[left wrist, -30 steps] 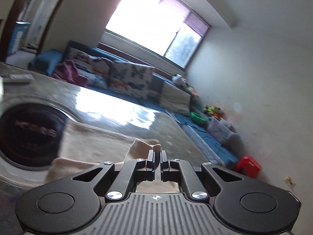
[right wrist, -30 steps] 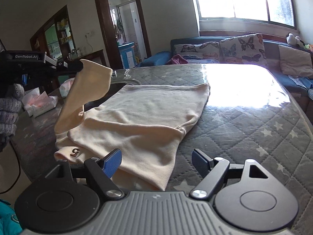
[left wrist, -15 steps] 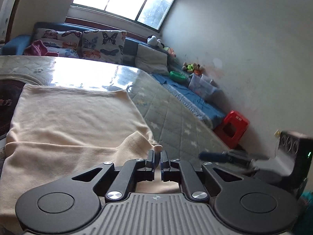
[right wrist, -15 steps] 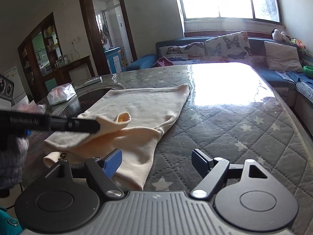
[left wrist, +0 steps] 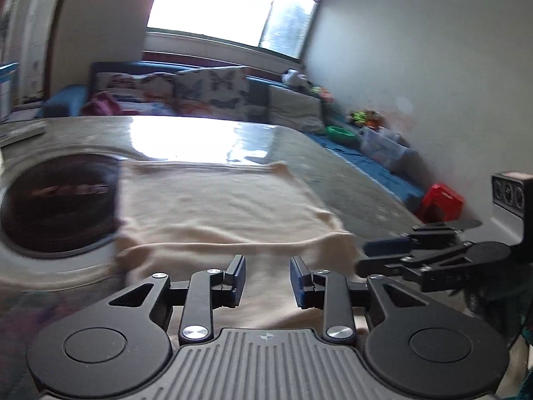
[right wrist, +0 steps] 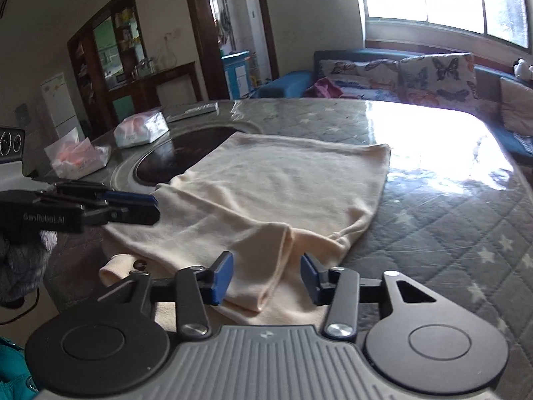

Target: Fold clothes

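A cream garment lies flat on the quilted table, and one sleeve is folded across its near end. In the left wrist view the same garment spreads out ahead of my left gripper, which hangs open just above the near edge with nothing between its blue pads. My right gripper is open too, its jaws on either side of the folded sleeve end without touching it. Each gripper shows in the other's view: the left gripper on the left, the right gripper on the right.
A dark round inset sits in the table under the garment's far left corner. Two tissue packs and a remote lie at the left edge. A sofa with butterfly cushions runs behind, and a red stool stands on the floor.
My left gripper has opened and let go of the sleeve, which now lies across the garment. The right gripper's jaws have narrowed a little and sit nearer the cloth.
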The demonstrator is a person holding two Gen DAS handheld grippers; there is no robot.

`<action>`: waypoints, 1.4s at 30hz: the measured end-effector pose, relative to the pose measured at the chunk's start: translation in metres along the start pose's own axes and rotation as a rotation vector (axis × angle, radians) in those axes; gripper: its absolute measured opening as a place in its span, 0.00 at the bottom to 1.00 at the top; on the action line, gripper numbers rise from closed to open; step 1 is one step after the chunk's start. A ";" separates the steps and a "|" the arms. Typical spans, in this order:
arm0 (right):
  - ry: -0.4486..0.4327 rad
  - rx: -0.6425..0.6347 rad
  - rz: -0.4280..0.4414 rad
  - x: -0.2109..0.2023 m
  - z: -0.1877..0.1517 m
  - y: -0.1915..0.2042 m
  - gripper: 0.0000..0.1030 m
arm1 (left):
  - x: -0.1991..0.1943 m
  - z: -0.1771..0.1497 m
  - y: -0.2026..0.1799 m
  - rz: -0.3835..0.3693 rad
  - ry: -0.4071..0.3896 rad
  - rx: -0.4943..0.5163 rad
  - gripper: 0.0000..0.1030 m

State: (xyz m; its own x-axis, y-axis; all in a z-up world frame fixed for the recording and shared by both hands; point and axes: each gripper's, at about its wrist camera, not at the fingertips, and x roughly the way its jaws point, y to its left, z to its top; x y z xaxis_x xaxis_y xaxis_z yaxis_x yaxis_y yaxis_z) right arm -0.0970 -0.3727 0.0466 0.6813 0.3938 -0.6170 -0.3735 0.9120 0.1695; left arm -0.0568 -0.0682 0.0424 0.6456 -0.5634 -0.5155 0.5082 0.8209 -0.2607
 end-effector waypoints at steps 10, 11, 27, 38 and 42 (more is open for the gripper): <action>0.043 0.096 -0.007 0.021 -0.002 -0.005 0.20 | -0.017 -0.018 0.043 0.099 0.025 -0.059 0.31; 0.040 0.093 -0.012 0.021 -0.002 -0.004 0.10 | -0.017 -0.020 0.044 0.099 0.030 -0.064 0.31; 0.021 0.064 -0.105 0.004 0.001 -0.001 0.16 | -0.022 -0.011 0.045 0.102 0.040 0.009 0.31; -0.055 -0.059 -0.087 0.018 0.021 0.009 0.17 | 0.025 0.021 0.038 0.082 0.038 0.028 0.30; -0.016 -0.061 -0.093 0.034 0.014 0.003 0.17 | 0.041 0.014 0.046 0.090 0.073 0.019 0.30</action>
State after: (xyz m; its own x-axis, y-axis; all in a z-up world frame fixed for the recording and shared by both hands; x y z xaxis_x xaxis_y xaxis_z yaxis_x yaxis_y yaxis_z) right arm -0.0664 -0.3551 0.0365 0.7245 0.3102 -0.6156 -0.3454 0.9362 0.0652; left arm 0.0008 -0.0549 0.0206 0.6461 -0.4785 -0.5946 0.4614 0.8655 -0.1951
